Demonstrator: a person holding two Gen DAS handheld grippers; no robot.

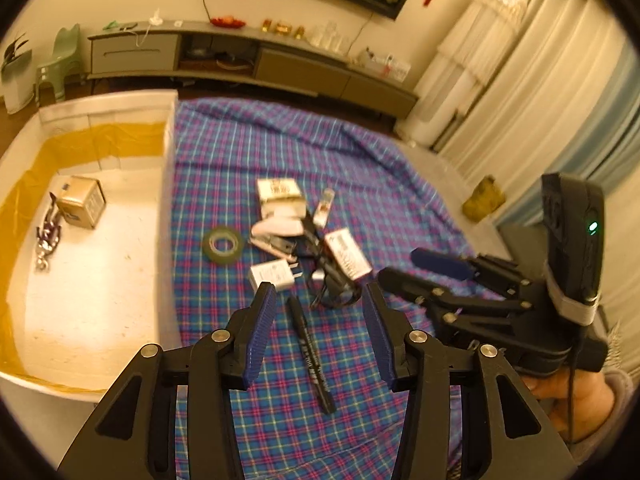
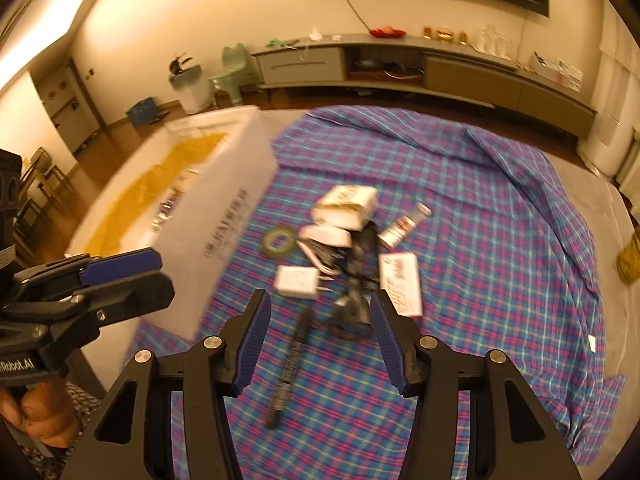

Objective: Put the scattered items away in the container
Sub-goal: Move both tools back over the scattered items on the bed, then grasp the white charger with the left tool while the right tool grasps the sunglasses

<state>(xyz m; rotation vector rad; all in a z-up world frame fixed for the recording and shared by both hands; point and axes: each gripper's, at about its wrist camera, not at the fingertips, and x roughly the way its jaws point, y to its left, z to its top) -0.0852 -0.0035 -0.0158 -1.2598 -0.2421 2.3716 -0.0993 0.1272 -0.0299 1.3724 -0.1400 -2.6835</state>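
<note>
A white foam box [image 1: 168, 184] stands at the left of a plaid cloth [image 1: 240, 152]; inside it lie a gold carton [image 1: 82, 202] and a small metal trinket [image 1: 48, 236]. Scattered on the cloth are a black marker [image 1: 312, 354], a white charger [image 1: 272, 276], a green tape roll [image 1: 223, 245], white cartons [image 1: 280, 196], a stapler [image 1: 276, 236], a small bottle [image 1: 325, 208], a labelled box [image 1: 347, 255] and a black cable [image 1: 332, 284]. My left gripper [image 1: 318, 312] is open above the marker. My right gripper [image 2: 318, 316] is open above the marker [image 2: 290, 364] and cable [image 2: 354, 300].
The right gripper also shows in the left wrist view [image 1: 416, 268], close at the right. The left gripper shows in the right wrist view [image 2: 152, 276], beside the box [image 2: 224, 216]. A long low cabinet [image 1: 256, 60] runs along the far wall. Curtains [image 1: 540, 120] hang at the right.
</note>
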